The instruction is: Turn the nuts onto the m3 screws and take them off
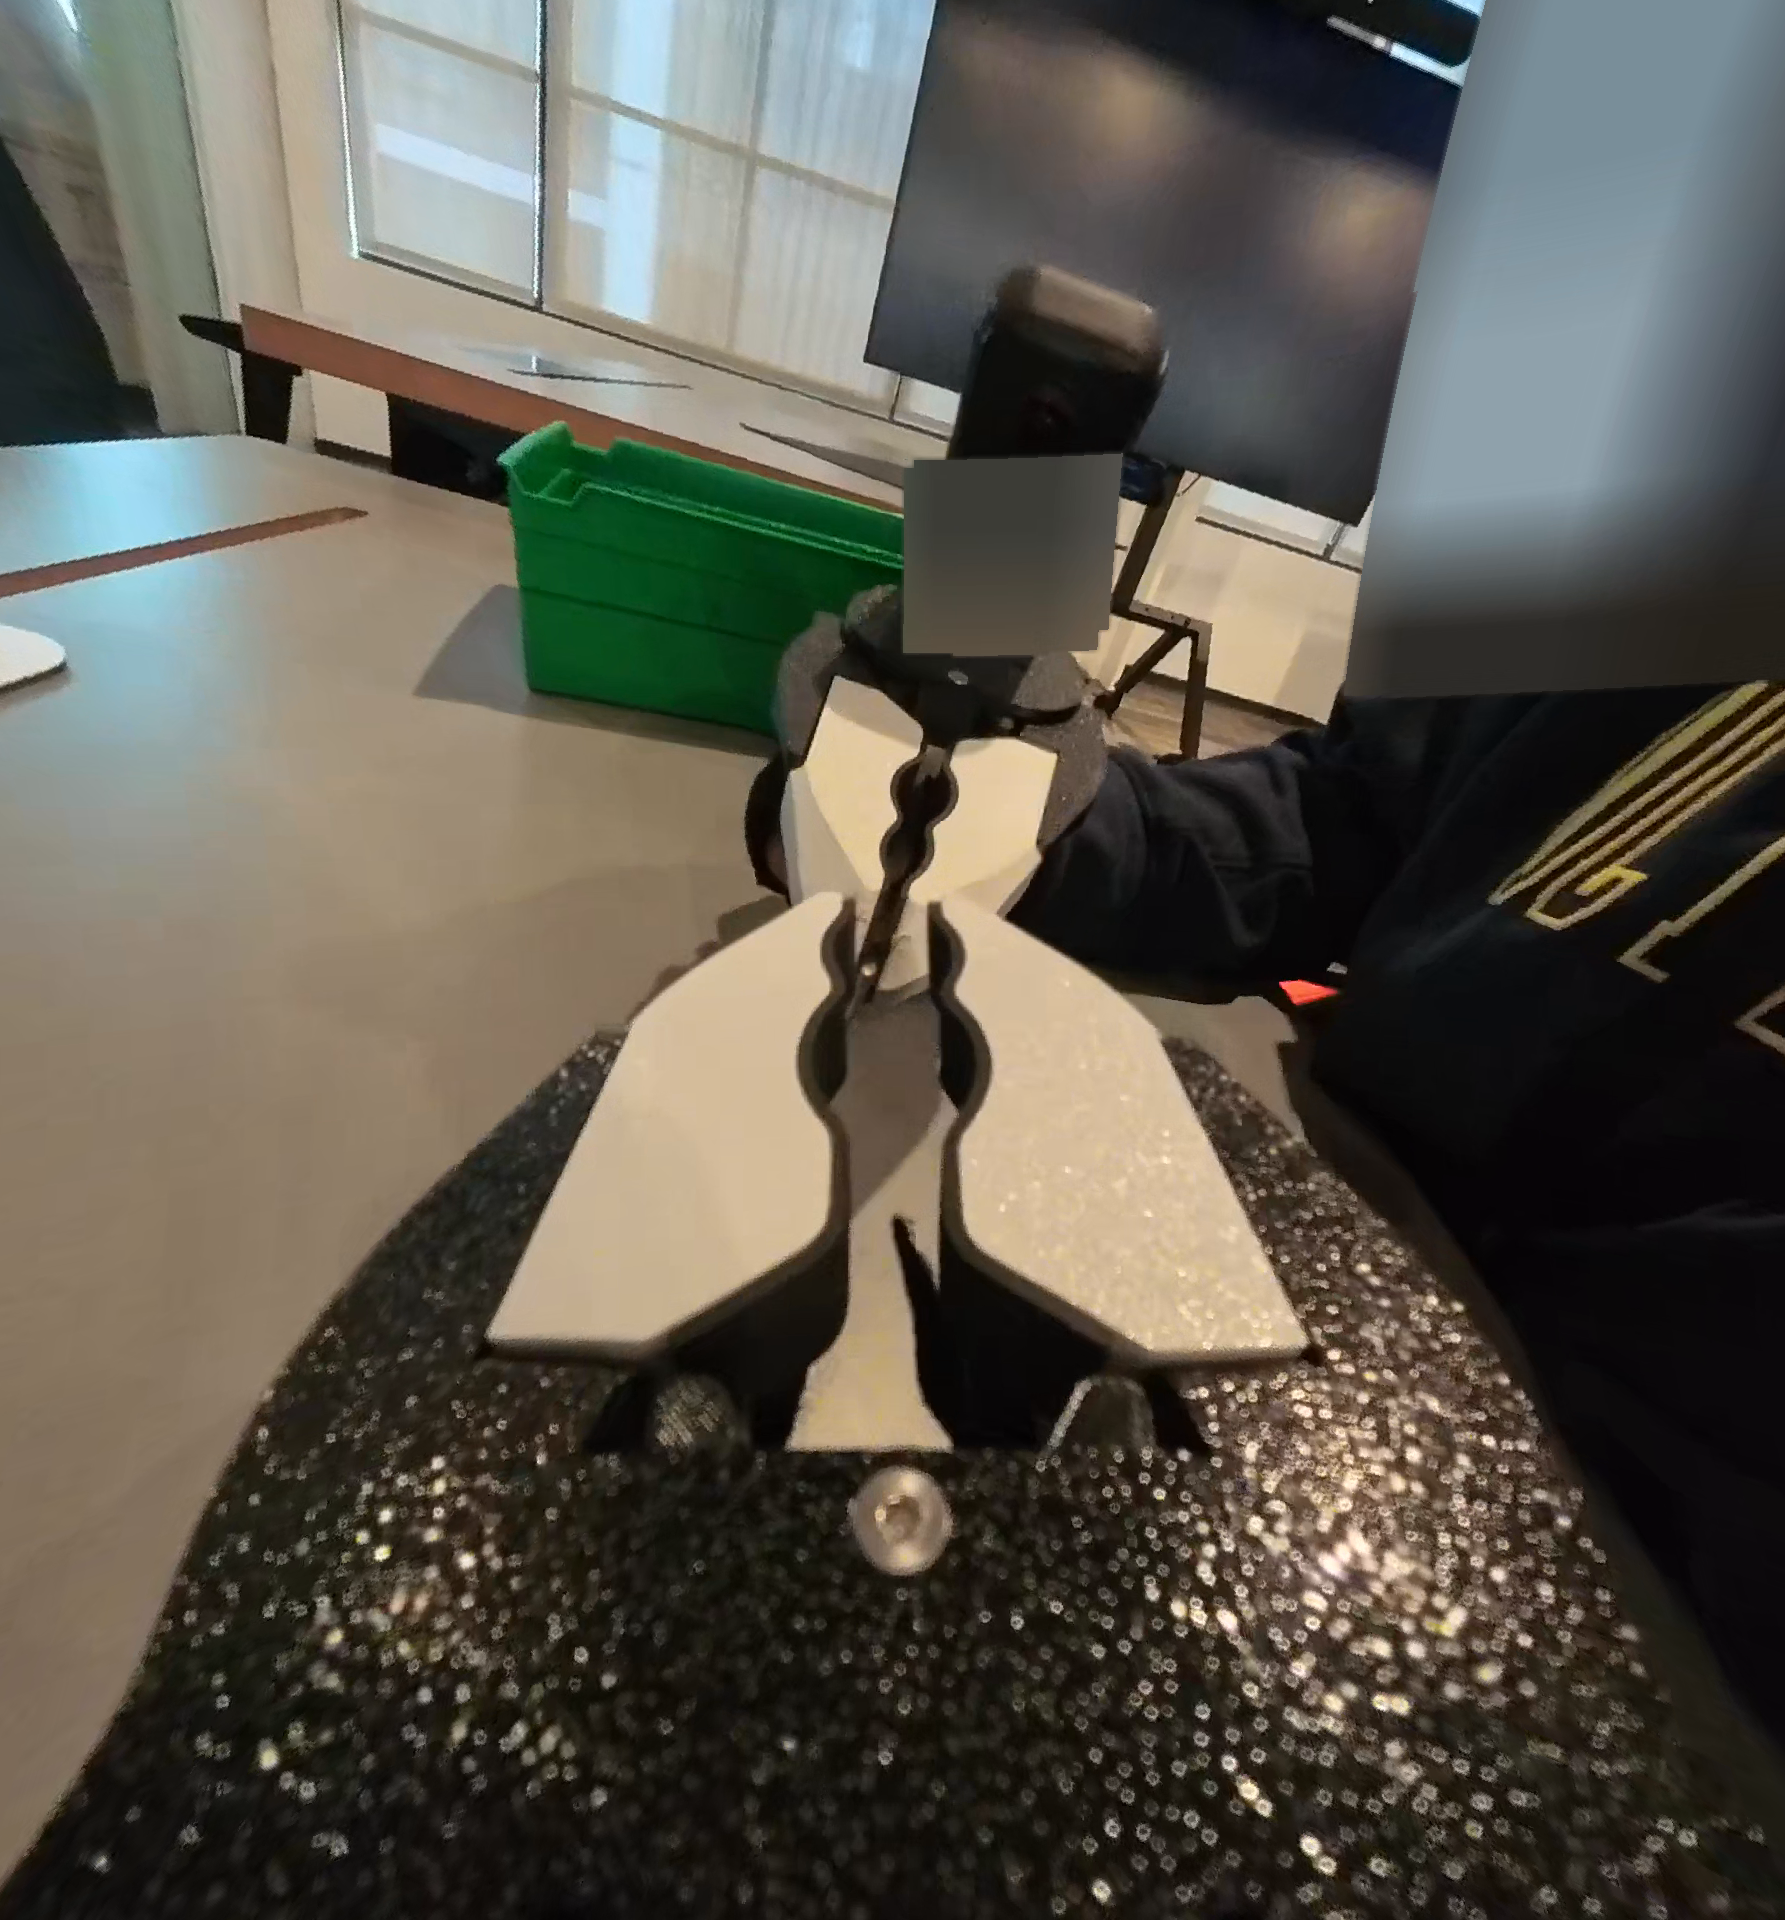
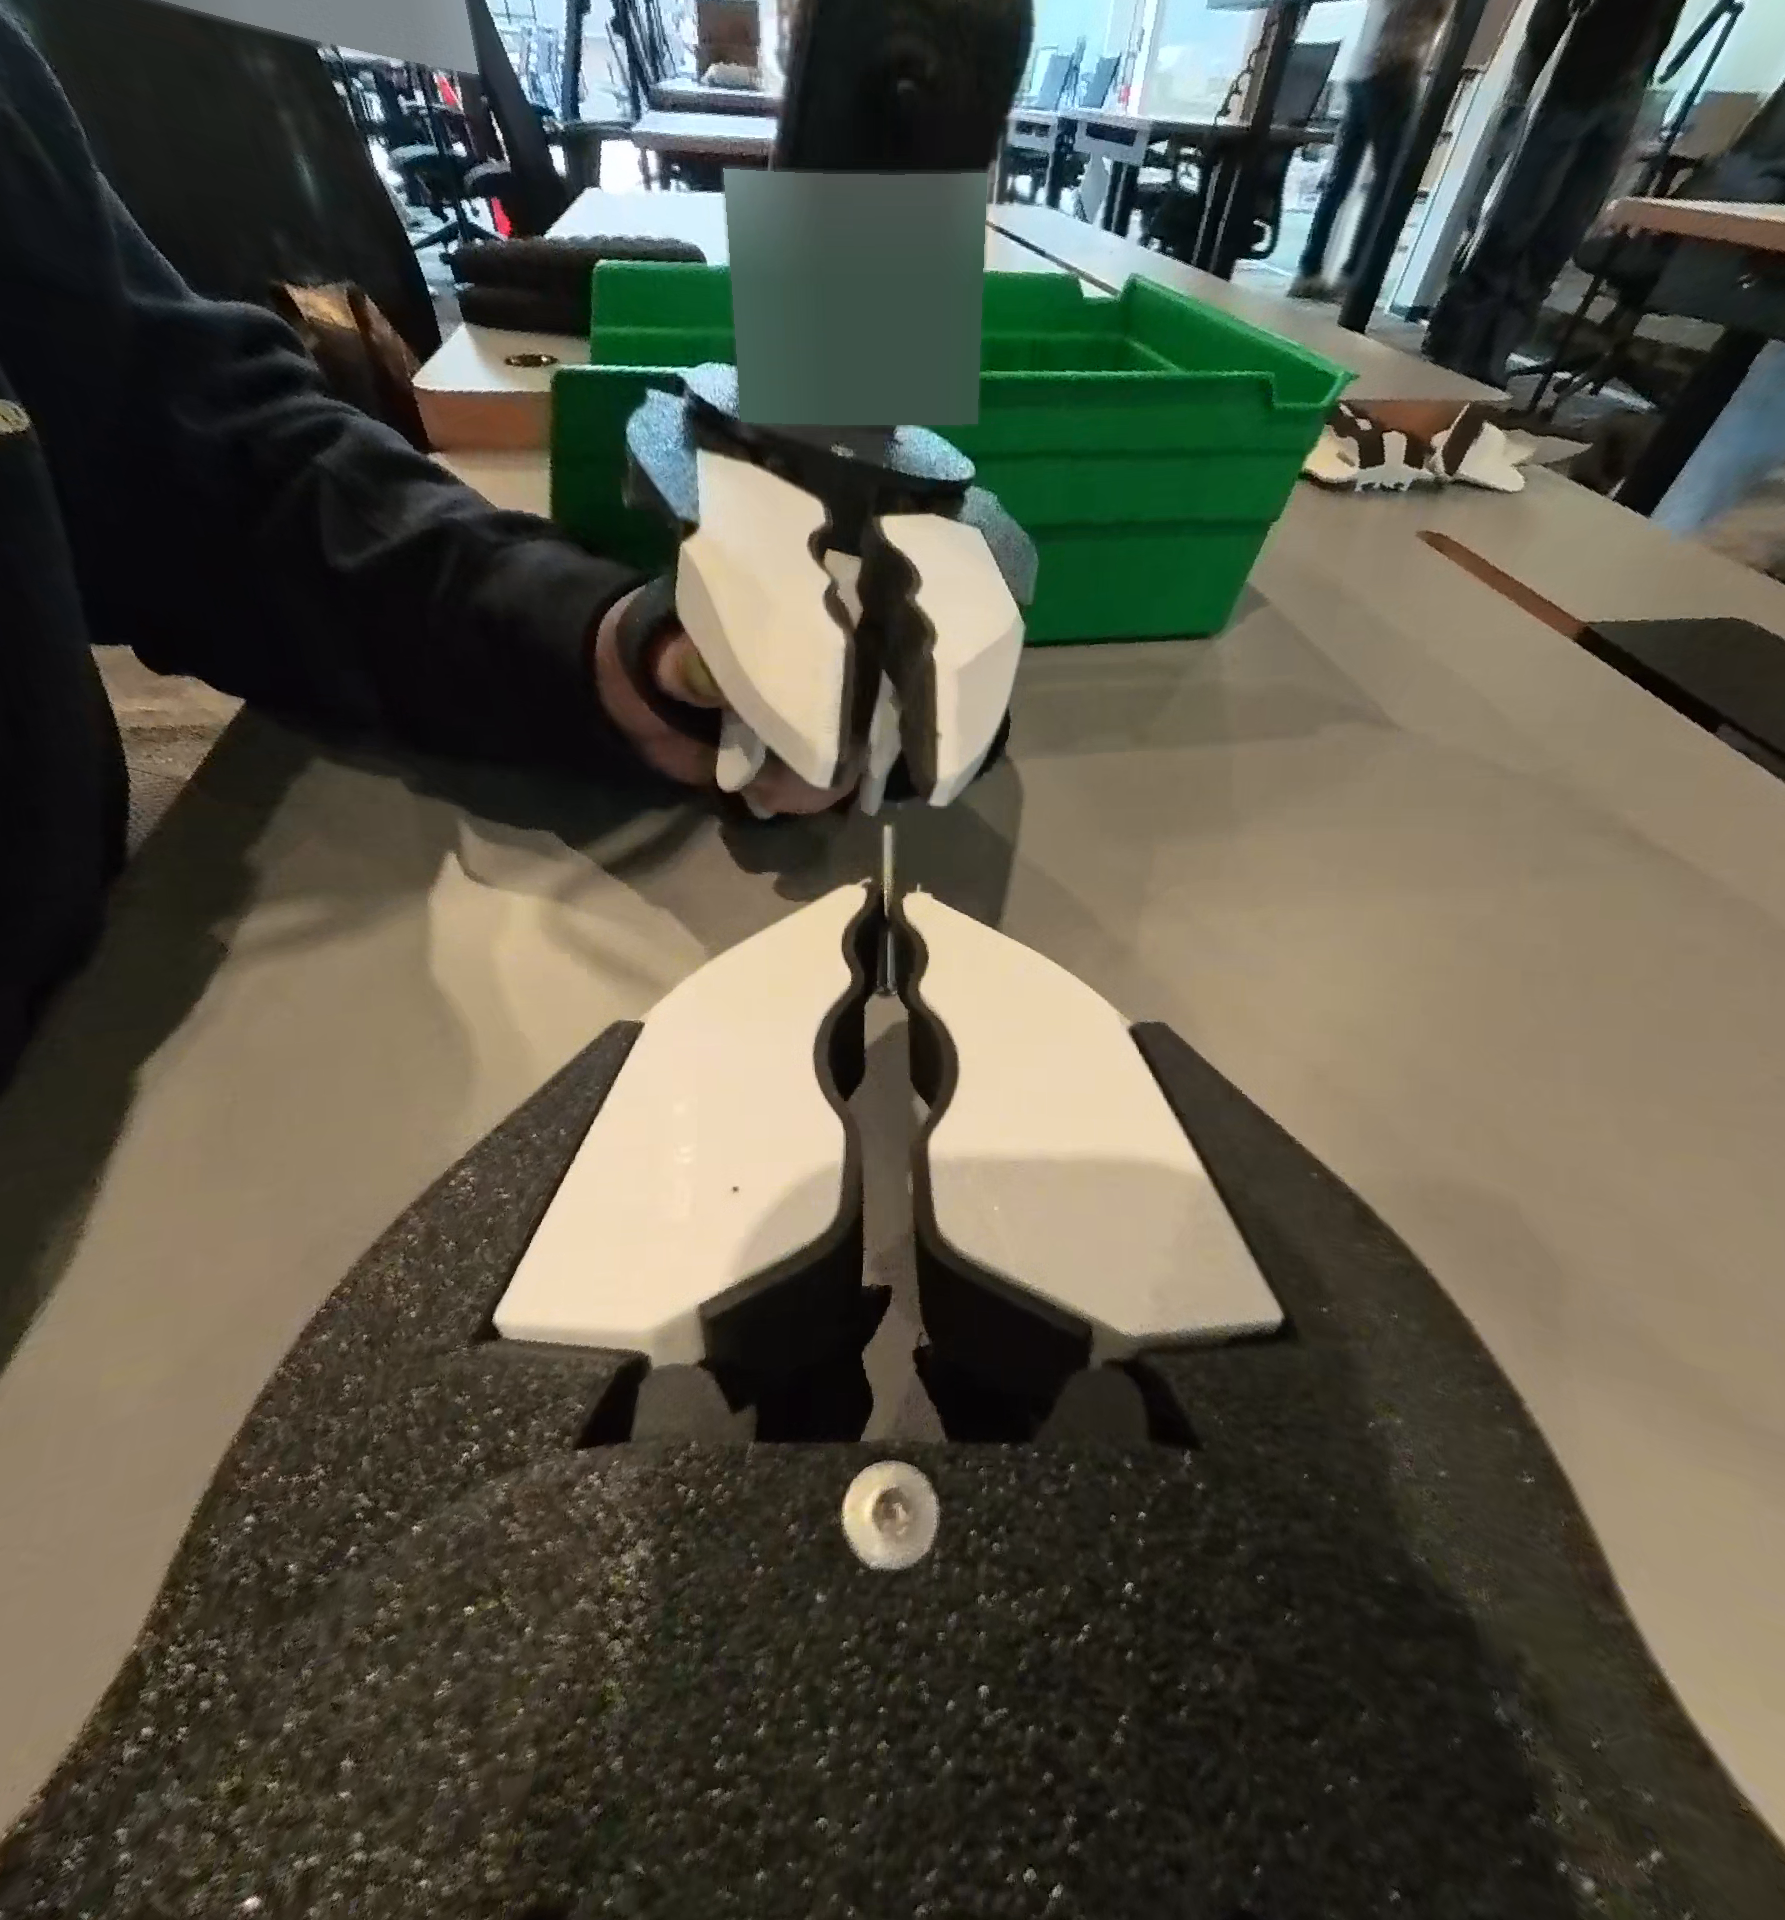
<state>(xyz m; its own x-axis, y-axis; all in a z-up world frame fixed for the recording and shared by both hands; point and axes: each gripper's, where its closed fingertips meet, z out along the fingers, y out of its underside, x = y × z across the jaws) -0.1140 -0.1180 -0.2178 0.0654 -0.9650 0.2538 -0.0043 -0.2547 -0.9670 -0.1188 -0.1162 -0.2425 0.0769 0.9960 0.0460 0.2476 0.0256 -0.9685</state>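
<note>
We hold our right claw (image 2: 886, 904) nearly closed, its two white fingers (image 2: 763, 1039) pinching a thin silver screw (image 2: 885, 883) near their tips. The screw's shaft points forward out of the claw toward our left claw (image 2: 883, 790), which faces it tip to tip just above the grey bench (image 2: 1387, 935).

In the left wrist view our left claw (image 1: 883, 935) stands narrowly apart. The screw's end (image 1: 870, 966) shows as a small silver dot inside that gap, close to the left finger (image 1: 722, 1091); we cannot tell whether either pad touches it, and we cannot make out a nut at all.

A hand in a dark sleeve (image 2: 348, 540) grips the left claw's handle. Behind both claws a green bin (image 2: 1127, 468) sits on the bench, well apart from the screw
</note>
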